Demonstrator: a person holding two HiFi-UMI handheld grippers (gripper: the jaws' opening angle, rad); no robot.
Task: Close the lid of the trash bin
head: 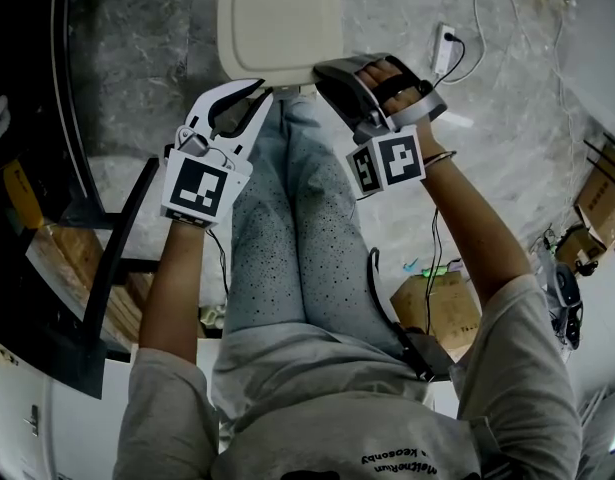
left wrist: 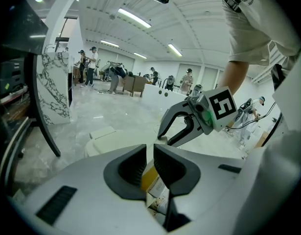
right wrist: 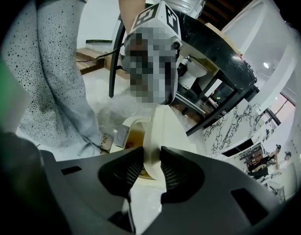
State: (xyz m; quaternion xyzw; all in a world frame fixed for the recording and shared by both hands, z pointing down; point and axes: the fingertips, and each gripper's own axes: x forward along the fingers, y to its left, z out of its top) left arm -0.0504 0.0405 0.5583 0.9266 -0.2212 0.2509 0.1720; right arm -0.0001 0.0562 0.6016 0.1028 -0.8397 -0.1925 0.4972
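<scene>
Marble-floored room: saw lid (head: pixel 277 18) raised, long axis running away from person; straddled near edge with right gripper (right wrist: pixel 149 169), jaws wide, unclamped; carried left gripper (left wrist: pixel 149 165) slit-narrow, empty.

The floor (head: pixel 147 28) is grey marble. On it, far right, lies a white power strip (head: pixel 445 50) with a dark plug in it, and a white cable (head: pixel 484 13) loops beyond. A dark round table (head: pixel 27 168) fills the left side, with a black slanted frame bar (head: pixel 122 233) beside it. A cardboard box (head: pixel 437 308) sits near right, a second box (head: pixel 602 203) at the right edge. The left gripper view shows a marble-patterned pillar (left wrist: pixel 55 87) at left, ceiling strip lights (left wrist: pixel 135 17) and people (left wrist: pixel 89 65) far off.
</scene>
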